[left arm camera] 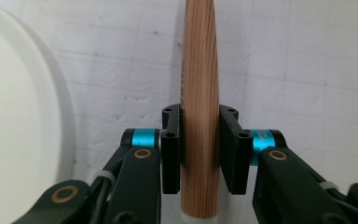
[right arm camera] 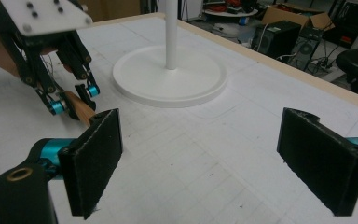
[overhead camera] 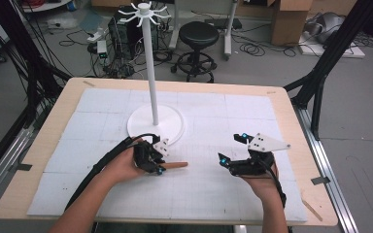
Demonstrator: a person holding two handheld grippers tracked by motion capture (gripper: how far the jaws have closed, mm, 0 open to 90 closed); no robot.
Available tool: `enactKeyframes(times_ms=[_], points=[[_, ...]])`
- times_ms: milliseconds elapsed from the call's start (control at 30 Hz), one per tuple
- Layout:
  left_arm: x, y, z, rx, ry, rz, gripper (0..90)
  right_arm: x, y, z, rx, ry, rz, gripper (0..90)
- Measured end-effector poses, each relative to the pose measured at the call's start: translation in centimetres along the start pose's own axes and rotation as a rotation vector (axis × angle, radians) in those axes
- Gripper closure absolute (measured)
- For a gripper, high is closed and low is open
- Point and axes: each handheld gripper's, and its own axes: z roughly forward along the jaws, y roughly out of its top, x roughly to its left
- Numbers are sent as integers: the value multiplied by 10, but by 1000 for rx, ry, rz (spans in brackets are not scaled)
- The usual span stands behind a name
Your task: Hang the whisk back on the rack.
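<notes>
The left gripper (left arm camera: 200, 149) has its fingers clamped on the tapered brown wooden stick (left arm camera: 199, 93) lying on the white-covered counter (overhead camera: 213, 194), so the grasp looks made and lifting it comes next, while the right gripper (right arm camera: 214, 163) waits with fingers spread wide

Light wooden table (overhead camera: 291, 127) in the middle of the frame, almost fully covered by a white gridded mat (overhead camera: 213, 194). On the mat: the white stand's round base (overhead camera: 167, 127), center-left, and a wooden stick (overhead camera: 175, 165) just below it.
</notes>
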Motion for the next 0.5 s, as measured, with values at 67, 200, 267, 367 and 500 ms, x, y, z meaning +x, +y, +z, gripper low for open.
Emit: enactKeyframes(times_ms=[67,200,267,367,500], points=[[2,-1,-12,-61,0,-18,727,0,0,0,1,0,2,133],[5,-1,-40,-181,21,-60,727,0,0,1,2,1,0,133],[7,-1,-54,-235,32,-73,727,1,0,1,3,1,-4,134],[10,0,-69,-291,49,-83,727,1,1,2,2,4,-7,134],[14,3,-83,-327,74,-88,727,2,1,2,5,5,-8,134]])
